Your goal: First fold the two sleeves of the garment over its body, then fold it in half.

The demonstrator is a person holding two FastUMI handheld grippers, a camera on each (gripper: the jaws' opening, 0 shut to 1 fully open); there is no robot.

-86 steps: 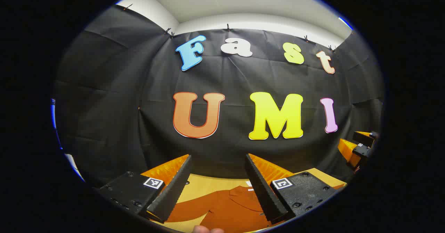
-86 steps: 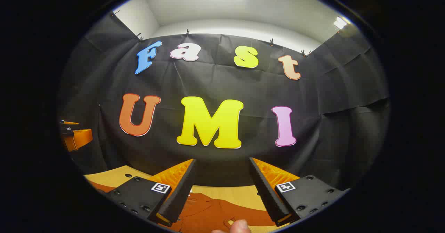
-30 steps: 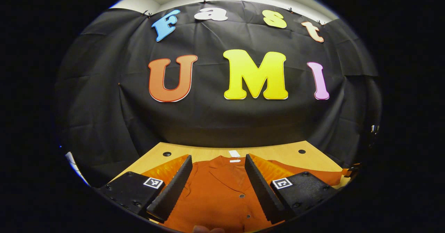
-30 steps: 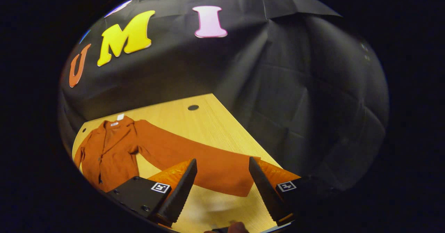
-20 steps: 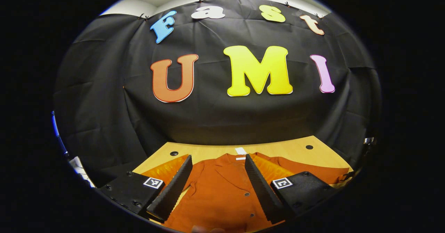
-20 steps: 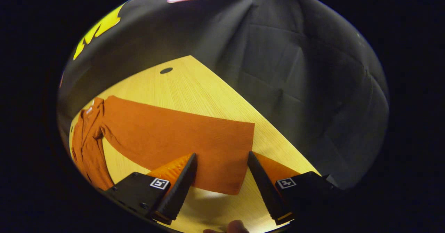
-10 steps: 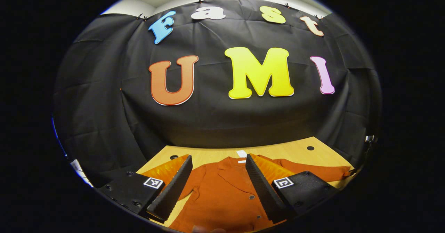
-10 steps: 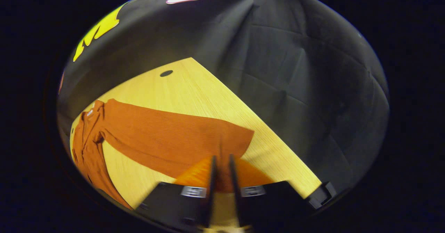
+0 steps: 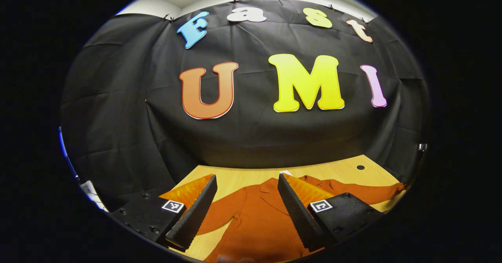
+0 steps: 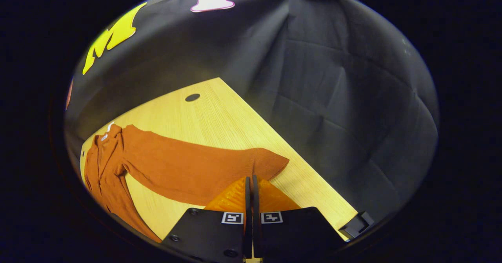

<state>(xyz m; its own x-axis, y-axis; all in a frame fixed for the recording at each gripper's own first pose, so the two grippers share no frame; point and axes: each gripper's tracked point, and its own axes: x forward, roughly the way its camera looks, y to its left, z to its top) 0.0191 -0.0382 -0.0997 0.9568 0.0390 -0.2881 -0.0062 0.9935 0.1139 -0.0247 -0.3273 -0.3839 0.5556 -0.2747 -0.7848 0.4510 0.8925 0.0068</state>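
first sleeve fold just starting, nothing folded yet

rust-orange button-front knit garment [image 10: 117, 165] lies flat on light wood tabletop [image 10: 219, 114]; right gripper [image 10: 250, 182] jaws pinching cuff end of right sleeve [image 10: 204, 165], sleeve not yet over body; left gripper [image 9: 247, 188] jaws spread, above body; left sleeve + half-fold left

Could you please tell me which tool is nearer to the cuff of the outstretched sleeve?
The right tool: its fingers are closed on the sleeve cuff. The left tool is open, above the garment's body.
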